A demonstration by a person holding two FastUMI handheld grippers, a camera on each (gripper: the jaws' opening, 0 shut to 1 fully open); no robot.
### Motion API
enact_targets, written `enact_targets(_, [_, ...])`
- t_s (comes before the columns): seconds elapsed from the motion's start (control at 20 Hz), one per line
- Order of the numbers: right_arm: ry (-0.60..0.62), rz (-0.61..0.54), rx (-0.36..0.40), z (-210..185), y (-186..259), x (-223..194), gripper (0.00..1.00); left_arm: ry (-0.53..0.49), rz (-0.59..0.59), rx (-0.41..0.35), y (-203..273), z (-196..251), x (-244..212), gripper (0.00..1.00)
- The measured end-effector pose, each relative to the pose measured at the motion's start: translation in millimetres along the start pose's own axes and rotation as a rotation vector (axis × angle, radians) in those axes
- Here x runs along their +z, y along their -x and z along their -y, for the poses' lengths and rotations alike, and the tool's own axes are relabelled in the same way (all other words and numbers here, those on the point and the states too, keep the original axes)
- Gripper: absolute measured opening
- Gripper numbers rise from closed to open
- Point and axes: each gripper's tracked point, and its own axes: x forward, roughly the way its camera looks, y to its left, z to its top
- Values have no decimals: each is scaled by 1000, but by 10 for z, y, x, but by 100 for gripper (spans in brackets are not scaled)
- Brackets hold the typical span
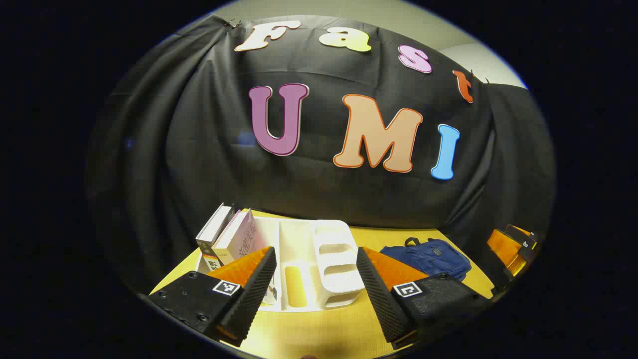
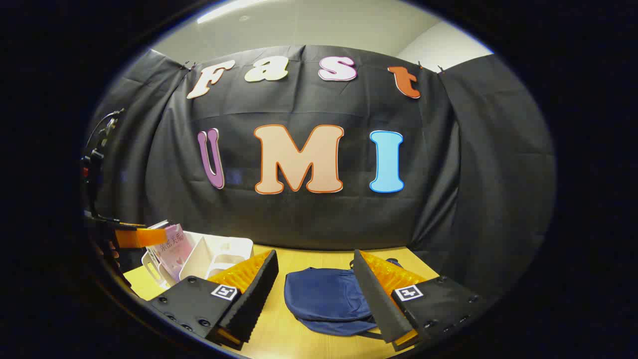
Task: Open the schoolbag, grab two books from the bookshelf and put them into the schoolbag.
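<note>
In the left gripper view, the left gripper (image 1: 316, 279) hung spread and empty above the table (image 1: 319, 334), facing the white bookshelf (image 1: 319, 264) near the back edge; two books (image 1: 229, 239) leaned at its left end. In the right gripper view, the right gripper (image 2: 315, 294) was likewise spread, empty, above the blue schoolbag (image 2: 324, 299), which lay flat and closed mid-table.

Left tool (image 1: 316, 271), right tool (image 2: 315, 279): black ribbed fingers, orange backs, square markers, screws
</note>
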Motion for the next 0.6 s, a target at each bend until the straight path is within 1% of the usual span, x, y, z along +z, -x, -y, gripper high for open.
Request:
enact_targets(0.05, [8, 1, 2, 15, -4, 3, 94, -10, 3, -6, -23, 33, 17, 95])
enact_targets(0.25, [8, 6, -10, 137, -23, 2, 94, -40, 19, -23, -31, 142, 67, 95])
enact_targets(0.4, [11, 9, -24, 226, -17, -15, 94, -52, 6, -38, -3, 207, 27, 95])
enact_targets(0.6, [27, -5, -23, 258, -8, -79, 94, -52, 6, -24, 53, 175, -3, 95])
